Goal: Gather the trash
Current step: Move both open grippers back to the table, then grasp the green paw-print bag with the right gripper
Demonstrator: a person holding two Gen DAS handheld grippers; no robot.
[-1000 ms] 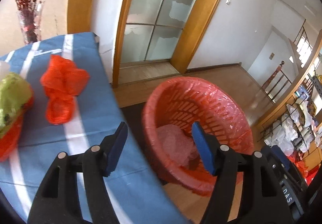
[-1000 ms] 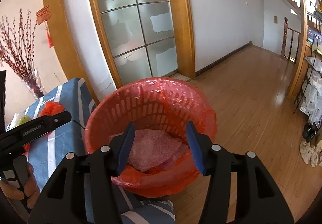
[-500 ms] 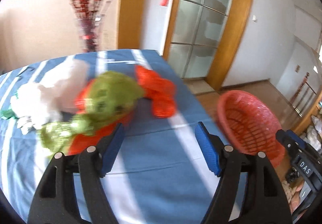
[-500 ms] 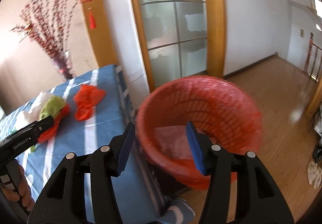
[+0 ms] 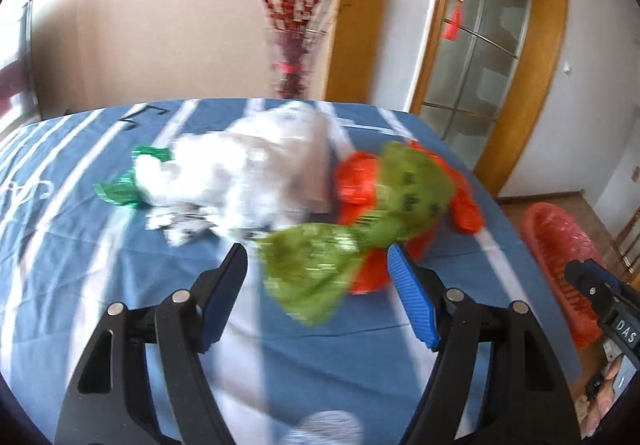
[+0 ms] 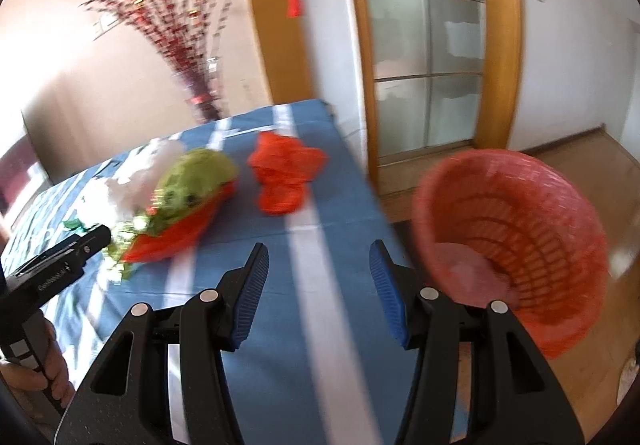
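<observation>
1. Left gripper (image 5: 316,265) is gaping empty, jaws having just been opening, w/ crumpled green plastic bag (image 5: 320,265) lying at 12 o'clock on blue striped tablecloth (image 5: 360,357).
2. Right gripper (image 6: 318,265) is hovering open, empty; red plastic basket (image 6: 520,237) is sitting at 2 o'clock.

Both wrist views, blurred, over table (image 5: 360,345)
</observation>
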